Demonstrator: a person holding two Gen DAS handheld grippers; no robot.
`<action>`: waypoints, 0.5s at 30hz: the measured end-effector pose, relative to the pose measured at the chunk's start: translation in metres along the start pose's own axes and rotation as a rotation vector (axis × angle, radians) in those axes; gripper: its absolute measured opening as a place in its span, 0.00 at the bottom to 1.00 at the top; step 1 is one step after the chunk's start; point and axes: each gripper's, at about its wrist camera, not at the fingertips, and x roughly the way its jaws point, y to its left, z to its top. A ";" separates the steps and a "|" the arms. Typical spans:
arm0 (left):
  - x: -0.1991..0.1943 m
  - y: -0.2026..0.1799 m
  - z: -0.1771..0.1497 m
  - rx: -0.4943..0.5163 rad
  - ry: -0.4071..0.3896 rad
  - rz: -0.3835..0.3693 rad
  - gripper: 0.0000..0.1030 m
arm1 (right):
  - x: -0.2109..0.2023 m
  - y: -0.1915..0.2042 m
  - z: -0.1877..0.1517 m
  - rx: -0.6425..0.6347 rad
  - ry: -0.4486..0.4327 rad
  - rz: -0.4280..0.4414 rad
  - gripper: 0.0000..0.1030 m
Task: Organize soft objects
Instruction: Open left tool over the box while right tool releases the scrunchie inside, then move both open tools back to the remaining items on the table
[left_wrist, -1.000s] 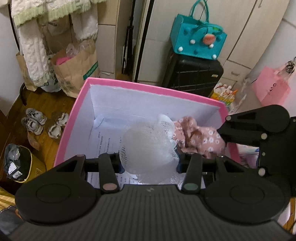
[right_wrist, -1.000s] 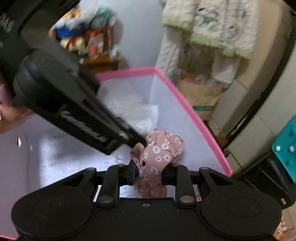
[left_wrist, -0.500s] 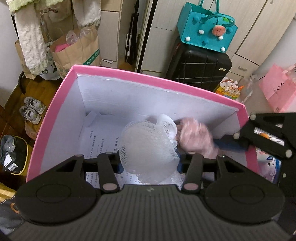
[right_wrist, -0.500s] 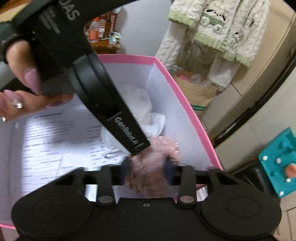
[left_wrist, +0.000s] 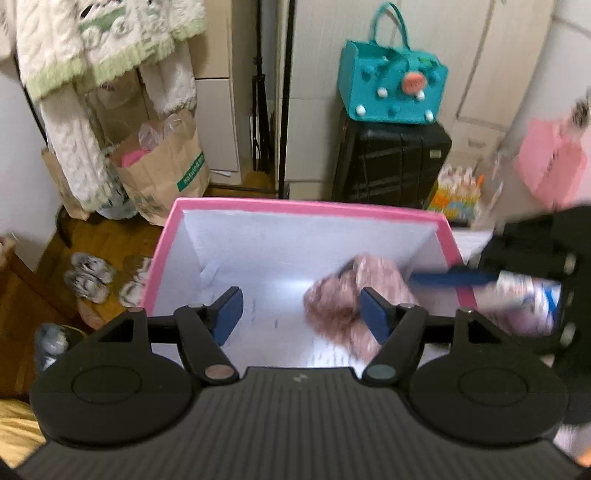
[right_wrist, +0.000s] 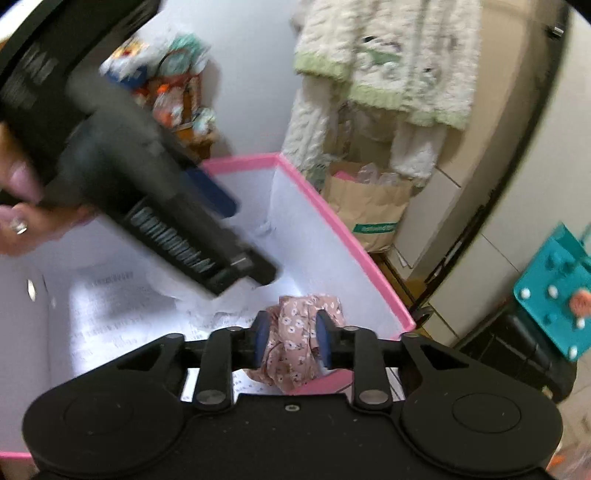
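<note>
Lower centre, my right tool (right_wrist: 290, 341), just loosening, pinches floral cloth (right_wrist: 295, 350); left tool (left_wrist: 301, 312) just spread, empty. Release low inside pink box (right_wrist: 332, 218).

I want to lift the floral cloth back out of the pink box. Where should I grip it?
Grip the bunched top fold of the floral cloth, coming from above: it stands crumpled in the pink box near the right wall, so sideways approaches are blocked.

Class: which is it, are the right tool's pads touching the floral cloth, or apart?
Touching. The right wrist view shows the right tool with both blue pads against the pink floral cloth, which bunches between them.
</note>
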 end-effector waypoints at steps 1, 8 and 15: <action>-0.006 -0.003 -0.001 0.028 0.008 0.012 0.67 | -0.006 -0.001 -0.001 0.023 -0.006 0.000 0.35; -0.062 -0.011 -0.009 0.068 -0.022 -0.017 0.69 | -0.055 -0.003 -0.016 0.168 -0.027 0.053 0.36; -0.106 -0.030 -0.026 0.118 -0.031 -0.006 0.70 | -0.106 0.009 -0.034 0.227 -0.066 0.110 0.38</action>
